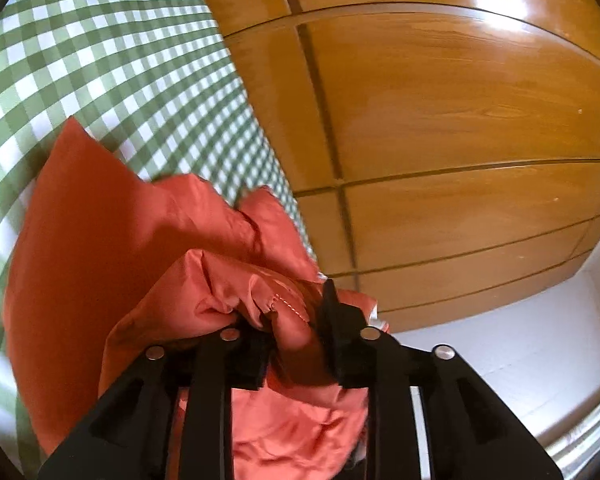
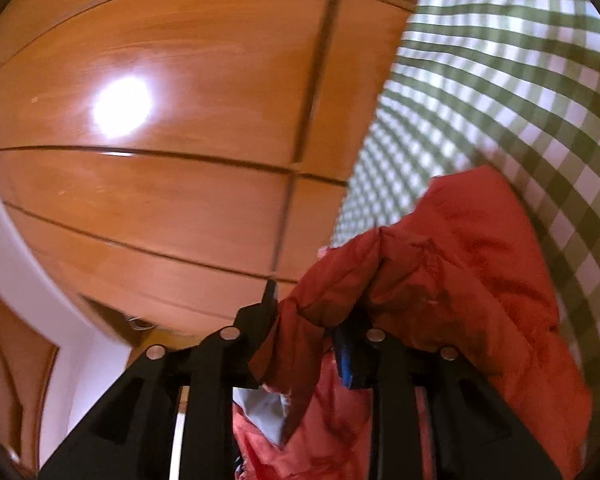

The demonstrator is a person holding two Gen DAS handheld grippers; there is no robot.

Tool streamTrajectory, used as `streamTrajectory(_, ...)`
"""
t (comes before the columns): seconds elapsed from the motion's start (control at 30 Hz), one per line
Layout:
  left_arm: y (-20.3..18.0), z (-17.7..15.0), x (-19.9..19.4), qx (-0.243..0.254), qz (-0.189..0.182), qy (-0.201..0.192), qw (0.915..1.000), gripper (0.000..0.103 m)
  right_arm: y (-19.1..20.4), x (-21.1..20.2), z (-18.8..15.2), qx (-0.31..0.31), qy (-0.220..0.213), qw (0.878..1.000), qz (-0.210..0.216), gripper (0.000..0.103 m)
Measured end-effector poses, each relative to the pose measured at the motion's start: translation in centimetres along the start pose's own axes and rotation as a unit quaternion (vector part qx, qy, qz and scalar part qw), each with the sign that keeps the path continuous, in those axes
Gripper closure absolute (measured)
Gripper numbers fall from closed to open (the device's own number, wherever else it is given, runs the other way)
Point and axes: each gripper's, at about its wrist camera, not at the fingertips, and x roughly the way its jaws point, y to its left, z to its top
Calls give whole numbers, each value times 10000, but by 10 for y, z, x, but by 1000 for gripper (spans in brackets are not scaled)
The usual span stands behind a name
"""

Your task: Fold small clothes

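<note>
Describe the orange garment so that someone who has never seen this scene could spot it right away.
Find the green-and-white checked cloth beside the glossy wooden cabinet doors. On its edge lies the orange garment, crumpled, with folds between the left tongs and the right tongs. It is the only plain orange fabric, against checks and wood.

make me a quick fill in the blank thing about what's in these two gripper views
1. The garment caught between the fingers of both grippers is ____ in colour.
2. The cloth under the garment has a green and white ____ pattern.
3. The glossy cupboard doors behind are made of ____.
4. In the left wrist view, the garment hangs between the left gripper fingers and spreads toward the ____ side of the picture.

Missing words: orange-red; checked; wood; left
</note>
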Motion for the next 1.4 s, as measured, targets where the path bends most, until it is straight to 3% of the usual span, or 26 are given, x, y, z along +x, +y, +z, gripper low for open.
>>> streamTrajectory(0.1, 5, 0, 8, 71, 206, 8, 9998, 63, 6, 10, -1, -519, 7, 9977, -447, 70)
streamTrajectory(0.13, 7, 0, 12, 64, 142, 2, 9999, 49, 10, 12, -2, -653, 22, 9966, -511, 67)
streamTrajectory(0.17, 7, 0, 13, 41, 43, -5, 10000, 34, 15, 11, -4, -778, 21, 9956, -520, 58)
streamTrajectory(0.23, 5, 2, 12, -23, -194, -94, 9998, 22, 26, 5, -7, -962, -60, 9940, -518, 35)
streamTrajectory(0.27, 3, 3, 9, -32, -252, -147, 9996, 16, 35, -5, -10, -1140, -299, 9916, -532, 28)
streamTrajectory(0.3, 0, 4, 8, -35, -273, -188, 9994, 14, 45, -12, -13, -1350, -585, 9872, -609, 17)
streamTrajectory(0.33, -3, 5, 7, -17, -274, -231, 9994, 13, 59, -22, -20, -1735, -842, 9786, -722, 15)
streamTrajectory(0.4, -10, 5, 6, 165, -165, -299, 9993, 13, 81, -24, -34, -2387, -753, 9641, -887, 15)
streamTrajectory(0.47, -15, 2, 8, 414, 47, -366, 9985, 13, 102, -13, -53, -3127, -524, 9404, -1225, 15)
streamTrajectory(0.53, -20, -3, 12, 717, 332, -447, 9959, 13, 118, 10, -73, -3854, -102, 9084, -1616, 15)
streamTrajectory(0.6, -23, -7, 19, 915, 633, -518, 9924, 13, 130, 43, -94, -4616, 323, 8582, -2222, 14)
streamTrajectory(0.73, -33, -14, 34, 1473, 1261, -538, 9795, 12, 122, 100, -111, -5424, 979, 7806, -2947, 15)
streamTrajectory(0.83, -35, -15, 42, 1716, 1518, -567, 9718, 11, 103, 134, -103, -5609, 1188, 7522, -3248, 13)
streamTrajectory(0.9, -33, -13, 44, 1721, 1593, -624, 9701, 11, 83, 147, -87, -5538, 1191, 7524, -3362, 7)
streamTrajectory(1.0, -27, -8, 43, 1609, 1545, -681, 9724, 11, 56, 150, -61, -5026, 977, 7944, -3269, 6)
streamTrajectory(1.07, -22, -7, 36, 1514, 1545, -720, 9737, 11, 48, 150, -55, -4914, 860, 8056, -3196, 6)
streamTrajectory(1.27, -17, -16, -10, 1251, 1581, -1139, 9728, 11, 38, 149, -50, -4793, 820, 8187, -3055, 4)
streamTrajectory(1.4, -14, -33, -32, 1346, 1802, -941, 9698, 11, 47, 139, -50, -4722, 806, 8281, -2914, 3)
